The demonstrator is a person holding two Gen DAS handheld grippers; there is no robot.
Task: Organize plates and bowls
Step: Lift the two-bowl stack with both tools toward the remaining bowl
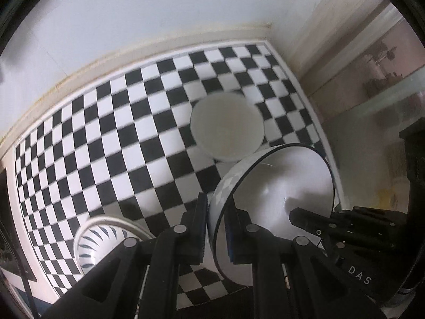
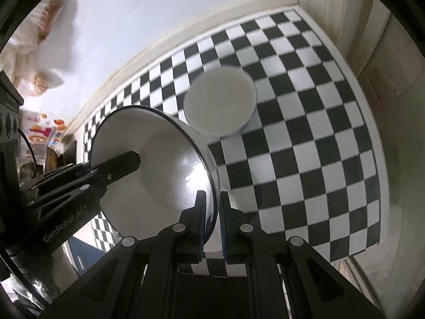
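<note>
While both tools were clamped on opposite sides of its rim, the large bowl [image 1: 279, 186] hung tilted above the checked table [image 1: 106, 133]. The left tool [image 1: 215, 228] pinched the wall with one pad outside and one inside, and the right tool [image 2: 212, 220] did the same on the facing edge, where its own camera showed it best. Sharing the load between two grips was probably meant to keep a wide, smooth dish from swinging or slipping, since a single pinch on a thin glazed rim would have had little purchase.

The bowl was white inside with a glossy sheen, edged by a thin dark line, and its outer wall carried a pale grey diamond pattern. Beyond it on the table sat a smaller plain white bowl [image 1: 227, 126], upright and empty, its outline slightly blurred. It lay just past the carried bowl's far rim in both views, though whether the two touched could not be told. A third dish with dark blue leaf strokes [image 1: 98, 239] stood near the lower left in the left camera's view.

Judging by the task, the carried bowl seemed bound for stacking or for a spot beside the others.
</note>
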